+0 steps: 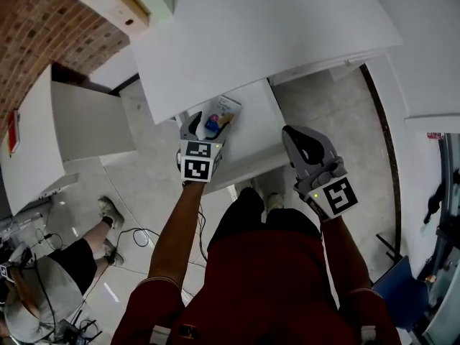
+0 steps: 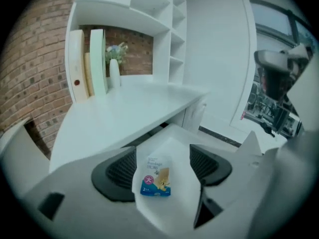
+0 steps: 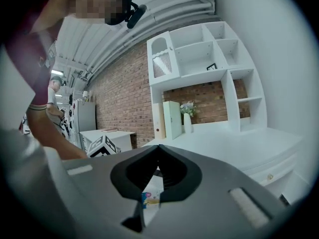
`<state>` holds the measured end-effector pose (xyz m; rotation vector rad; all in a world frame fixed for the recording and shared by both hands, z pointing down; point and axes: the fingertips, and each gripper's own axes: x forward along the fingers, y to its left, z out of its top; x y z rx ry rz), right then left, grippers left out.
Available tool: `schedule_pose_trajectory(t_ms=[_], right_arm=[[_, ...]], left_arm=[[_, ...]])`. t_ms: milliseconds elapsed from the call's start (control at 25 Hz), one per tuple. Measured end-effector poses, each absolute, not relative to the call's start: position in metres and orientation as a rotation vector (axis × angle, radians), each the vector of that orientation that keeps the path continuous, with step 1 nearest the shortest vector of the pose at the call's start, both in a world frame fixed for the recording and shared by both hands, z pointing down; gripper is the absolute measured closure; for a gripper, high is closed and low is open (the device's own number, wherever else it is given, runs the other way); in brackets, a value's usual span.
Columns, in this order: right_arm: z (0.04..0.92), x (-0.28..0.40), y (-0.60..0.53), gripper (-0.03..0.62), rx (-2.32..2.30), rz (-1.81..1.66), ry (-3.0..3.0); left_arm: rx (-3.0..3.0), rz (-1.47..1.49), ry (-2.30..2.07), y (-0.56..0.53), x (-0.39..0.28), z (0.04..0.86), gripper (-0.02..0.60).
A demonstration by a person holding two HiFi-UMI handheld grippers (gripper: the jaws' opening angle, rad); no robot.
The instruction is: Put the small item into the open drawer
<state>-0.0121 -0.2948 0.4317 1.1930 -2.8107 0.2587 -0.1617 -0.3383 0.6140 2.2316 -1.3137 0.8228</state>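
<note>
Down inside the open drawer (image 1: 255, 124), toward its left side, lay the small item (image 2: 155, 176), a flat white-and-blue packet with its printed face up. We judged the main step done, since the packet rested on the drawer floor and nothing was touching it.

Above the drawer, directly over the packet, we held the left gripper (image 2: 163, 156) released. Its jaws stood well apart and the pads were clear of the packet on both sides, so it carried nothing. To the right of the drawer, out past its front corner, the right gripper (image 3: 158, 148) was clenched, with its jaw tips meeting and nothing caught between them. It pointed roughly level across the drawer and touched neither the drawer nor the desk.

As for what remained, we reckoned little: lift the left gripper fully away. The task sentence asks for no closing of the drawer.

On contents, the drawer held the packet and, as far as we could see, nothing else; its floor was otherwise bare white. Above the drawer, the desk (image 1: 273, 27) carried a vase (image 2: 114, 68) and some upright boards (image 2: 97, 61) at the back. The shelf compartments (image 3: 209, 59) over these looked mostly bare, apart from a small dark object we could not identify
</note>
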Motion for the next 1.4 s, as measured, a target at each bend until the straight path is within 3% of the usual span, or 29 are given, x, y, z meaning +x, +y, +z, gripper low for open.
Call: schedule_pose_trajectory(t_ms=[240, 760, 1400], right_arm=[[0.413, -0.015, -0.267, 0.582, 1.106, 0.249, -2.896], [0.368, 0.005, -0.16, 0.583, 0.871, 0.223, -3.079], [0.333, 0.022, -0.07, 0.583, 0.769, 0.134, -3.155]], left_arm=[[2.344, 0.554, -1.42, -0.293, -0.141, 0.521, 0.365], [2.489, 0.22, -1.593, -0.162, -0.079, 0.389, 0.574], [2.612, -0.057, -1.59, -0.075, -0.051, 0.317, 0.575]])
